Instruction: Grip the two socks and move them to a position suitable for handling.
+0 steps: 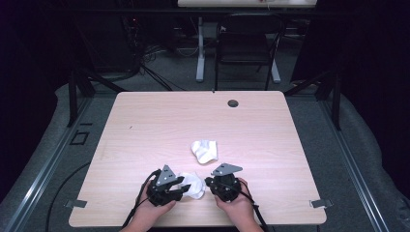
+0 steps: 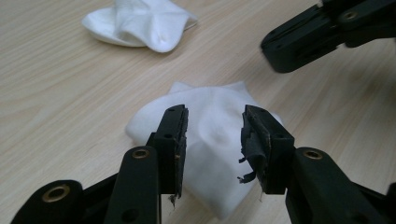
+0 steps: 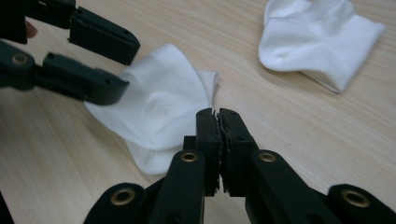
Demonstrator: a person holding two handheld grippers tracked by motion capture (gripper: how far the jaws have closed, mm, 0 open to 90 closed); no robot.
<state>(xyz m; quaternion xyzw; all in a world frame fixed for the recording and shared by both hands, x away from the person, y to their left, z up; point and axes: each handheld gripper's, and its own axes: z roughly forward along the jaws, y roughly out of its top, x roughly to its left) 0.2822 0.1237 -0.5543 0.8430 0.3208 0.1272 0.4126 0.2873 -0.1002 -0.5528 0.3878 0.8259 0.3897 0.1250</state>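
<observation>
Socks lie apart on the surface (image 1: 145, 125): near sock (image 2: 210, 140) under my left gripper (image 2: 214, 135), jaws spread to straddle it, far sock (image 1: 204, 151) at twelve o'clock, right gripper (image 3: 218, 135) closed empty at three o'clock.

Right tool (image 3: 219, 116) pressed together, near sock (image 3: 159, 105), possibly touching, second sock (image 3: 317, 39) beyond

The tabletop (image 1: 145, 125) was evenly lit from overhead against dark surroundings; close-up fingers (image 2: 173, 135) looked slightly soft, shadows faint.

Lab: dark room, desk (image 1: 145, 121), floor cables (image 1: 154, 72)
</observation>
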